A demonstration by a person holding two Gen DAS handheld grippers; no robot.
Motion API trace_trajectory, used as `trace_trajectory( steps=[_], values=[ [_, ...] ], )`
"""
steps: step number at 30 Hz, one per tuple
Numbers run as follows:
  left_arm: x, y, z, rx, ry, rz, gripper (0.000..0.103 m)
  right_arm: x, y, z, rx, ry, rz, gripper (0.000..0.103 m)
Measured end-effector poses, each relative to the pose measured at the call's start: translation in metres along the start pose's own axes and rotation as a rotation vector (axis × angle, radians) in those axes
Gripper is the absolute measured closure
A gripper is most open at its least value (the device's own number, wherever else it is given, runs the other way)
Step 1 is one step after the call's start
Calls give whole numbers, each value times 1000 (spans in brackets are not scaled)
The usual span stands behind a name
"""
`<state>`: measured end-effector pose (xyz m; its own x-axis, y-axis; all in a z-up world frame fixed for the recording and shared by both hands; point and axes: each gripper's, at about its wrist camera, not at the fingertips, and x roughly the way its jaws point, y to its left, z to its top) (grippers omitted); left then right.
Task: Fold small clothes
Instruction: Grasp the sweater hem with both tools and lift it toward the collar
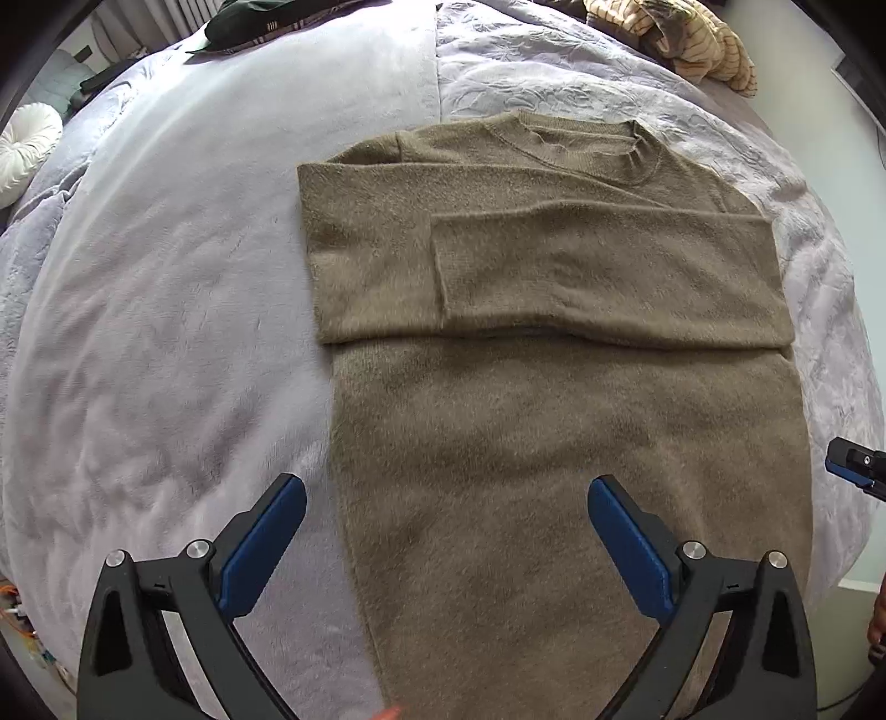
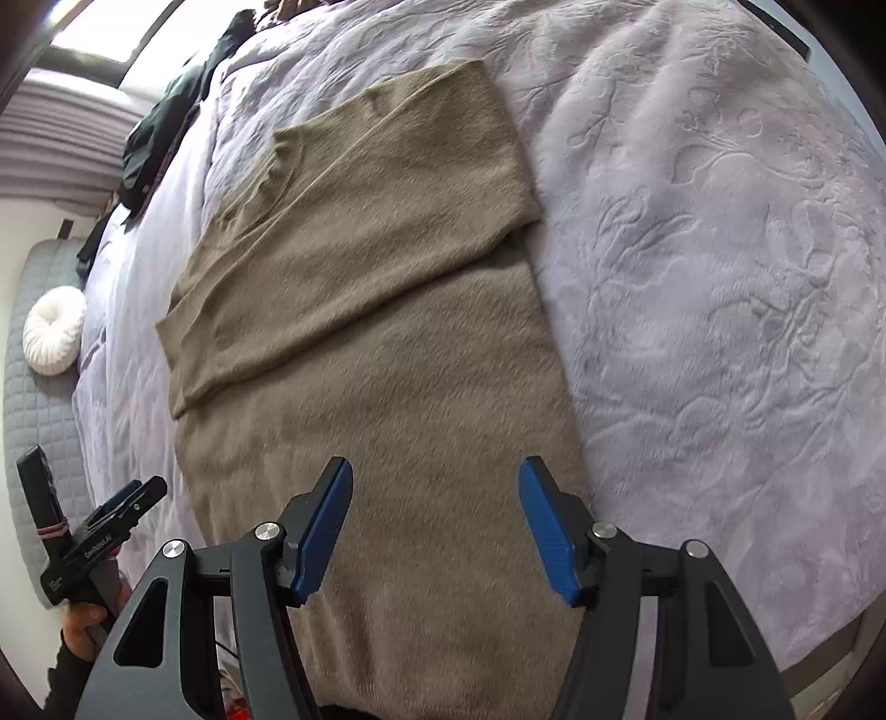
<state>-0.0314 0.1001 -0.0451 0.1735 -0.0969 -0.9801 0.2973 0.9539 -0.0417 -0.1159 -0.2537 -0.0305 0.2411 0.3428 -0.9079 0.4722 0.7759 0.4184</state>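
Hovering wide apart, empty, the left gripper (image 1: 446, 495) and right gripper (image 2: 434, 476) should pinch the sweater (image 1: 554, 443) hem corners near the bed (image 1: 166, 332) edge.

A lilac blanket (image 1: 166, 332) covers the bed, plush on one half, embossed on the other. At the far edge lie dark clothes (image 1: 243, 25) and a striped tan garment (image 1: 698, 44). A round white cushion (image 2: 54, 331) rests on a grey quilted mat (image 2: 39, 432) beside the bed.

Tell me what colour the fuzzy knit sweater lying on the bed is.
The fuzzy knit sweater is a plain olive-brown, clearest in the left wrist view.
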Motion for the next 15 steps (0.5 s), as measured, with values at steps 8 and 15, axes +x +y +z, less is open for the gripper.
trace_trajectory(
  steps=[8,15],
  values=[
    [-3,-2,-15,13,18,42,1,-7,8,-12,-29,-42,-9,0],
    [5,3,-31,13,69,16,1,-4,18,-20,-97,10,-11,0]
  ],
)
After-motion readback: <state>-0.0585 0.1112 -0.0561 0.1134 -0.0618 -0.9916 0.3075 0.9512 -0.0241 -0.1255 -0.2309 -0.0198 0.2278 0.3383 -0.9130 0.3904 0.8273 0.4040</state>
